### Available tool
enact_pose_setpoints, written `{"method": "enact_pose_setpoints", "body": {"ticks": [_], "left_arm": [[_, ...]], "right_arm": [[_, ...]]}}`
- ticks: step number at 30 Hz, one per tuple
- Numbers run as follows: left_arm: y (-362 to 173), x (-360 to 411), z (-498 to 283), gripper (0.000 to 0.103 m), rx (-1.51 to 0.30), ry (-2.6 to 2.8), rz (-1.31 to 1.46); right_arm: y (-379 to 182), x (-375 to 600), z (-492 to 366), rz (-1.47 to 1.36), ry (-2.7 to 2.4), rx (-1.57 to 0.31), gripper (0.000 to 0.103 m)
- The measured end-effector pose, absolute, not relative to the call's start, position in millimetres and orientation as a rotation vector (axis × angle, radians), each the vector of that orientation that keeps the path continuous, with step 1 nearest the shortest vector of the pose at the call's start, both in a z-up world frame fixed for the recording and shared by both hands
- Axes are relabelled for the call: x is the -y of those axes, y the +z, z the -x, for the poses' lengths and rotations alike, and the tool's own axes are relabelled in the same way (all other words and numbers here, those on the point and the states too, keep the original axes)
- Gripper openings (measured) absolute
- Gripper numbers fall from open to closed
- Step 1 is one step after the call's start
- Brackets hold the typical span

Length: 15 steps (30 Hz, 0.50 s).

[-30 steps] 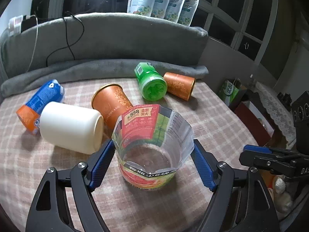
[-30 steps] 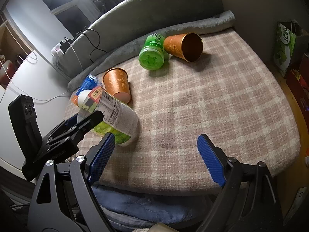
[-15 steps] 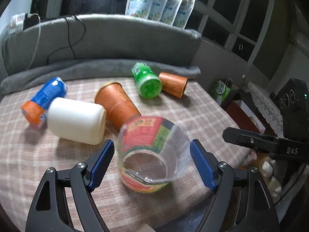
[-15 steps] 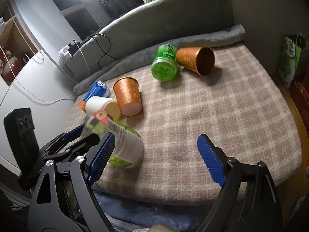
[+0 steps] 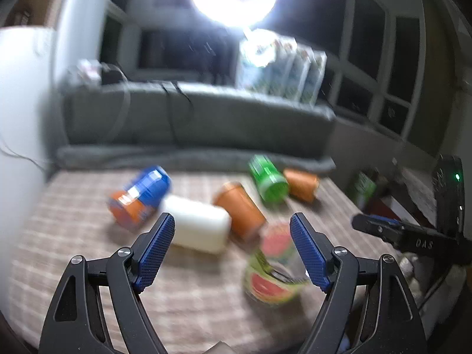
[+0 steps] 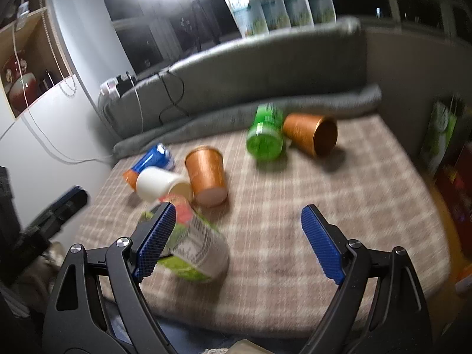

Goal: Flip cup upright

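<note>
Open checked cloth at right (5 toppled containers crowding left and rear).

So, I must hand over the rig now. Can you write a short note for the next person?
Left gripper: open, holds nothing, raised above the table.
Right gripper: open, holds nothing.
Clear labelled cup: free on the cloth near the front edge; seems to lie tilted, but blur hides its pose.
White cup, two orange cups and green cup: on their sides.
Done: no cup clearly upright.
Left: check the labelled cup, then flip the rest.
</note>
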State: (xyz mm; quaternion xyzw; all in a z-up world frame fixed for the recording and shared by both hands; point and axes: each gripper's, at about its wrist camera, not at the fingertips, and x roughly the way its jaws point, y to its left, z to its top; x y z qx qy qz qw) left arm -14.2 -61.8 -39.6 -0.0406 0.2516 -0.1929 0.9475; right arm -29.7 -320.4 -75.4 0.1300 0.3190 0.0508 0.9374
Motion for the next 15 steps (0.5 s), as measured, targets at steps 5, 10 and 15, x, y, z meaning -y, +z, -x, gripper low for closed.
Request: {"method": "enact_pose_setpoints", "body": {"ticks": [5,10,15], "left_arm": [[-27.2,46.8,24.7,0.081,-0.382,-0.271,0.064],[-26.1,36.1,25.5,0.081,-0.348,-0.202,0.072],[-24.9,30.5,26.7,0.083,-0.335,-0.172,0.074]], "right_arm": [[-59.7,303.1,37.7,-0.138,0.006,-0.543,0.089],[-49.7,291.9,43.9,-0.062,-0.076,-0.468,0.091],[-43.6,288.8,49.5,-0.033,-0.116,-0.414,0.100]]}}
